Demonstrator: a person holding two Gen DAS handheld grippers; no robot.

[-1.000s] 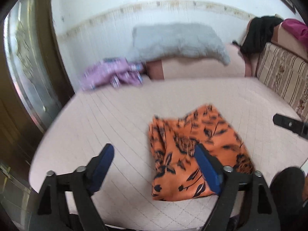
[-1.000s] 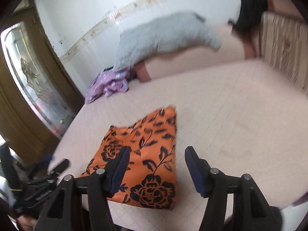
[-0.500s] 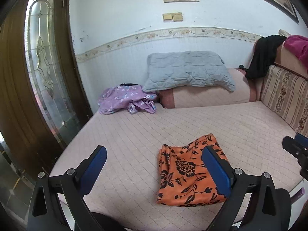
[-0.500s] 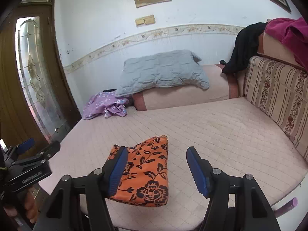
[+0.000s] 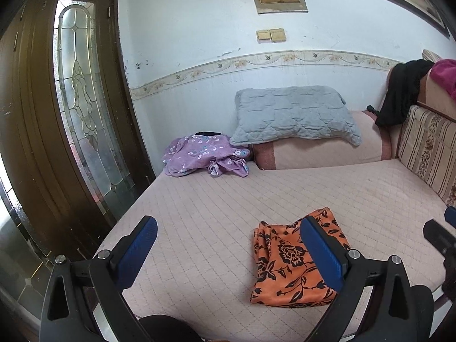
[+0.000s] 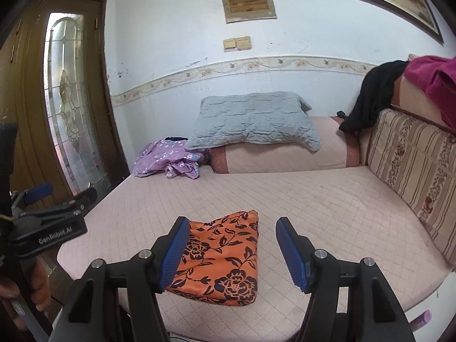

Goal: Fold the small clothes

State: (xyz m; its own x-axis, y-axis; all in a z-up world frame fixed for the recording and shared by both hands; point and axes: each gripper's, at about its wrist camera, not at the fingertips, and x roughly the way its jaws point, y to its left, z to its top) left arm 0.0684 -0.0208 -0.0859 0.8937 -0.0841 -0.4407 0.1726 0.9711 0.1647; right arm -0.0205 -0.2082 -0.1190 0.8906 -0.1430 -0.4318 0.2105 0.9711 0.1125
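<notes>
A folded orange cloth with black flowers [image 5: 287,265] [image 6: 223,259] lies flat near the front edge of the pink quilted bed [image 5: 216,199] [image 6: 327,205]. My left gripper [image 5: 228,252] hangs above and in front of the bed, wide open, with nothing between its blue pads. The cloth sits behind its right finger. My right gripper [image 6: 232,252] is open too, held clear above the cloth, empty. A crumpled purple flowered garment [image 5: 203,156] [image 6: 168,161] lies at the bed's far left corner. The left gripper's body [image 6: 48,219] shows at the right wrist view's left edge.
A grey quilted pillow [image 5: 293,115] rests on a pink bolster [image 5: 319,151] against the far wall. A striped cushion [image 6: 413,165] lines the right side, with black [image 6: 373,94] and magenta [image 6: 433,82] clothes draped above. A brown door with glass panel [image 5: 82,108] stands left.
Both grippers have risen and drawn back from the orange cloth, which now lies lower and smaller in view. The left jaws stand a little wider. More wall shows.
</notes>
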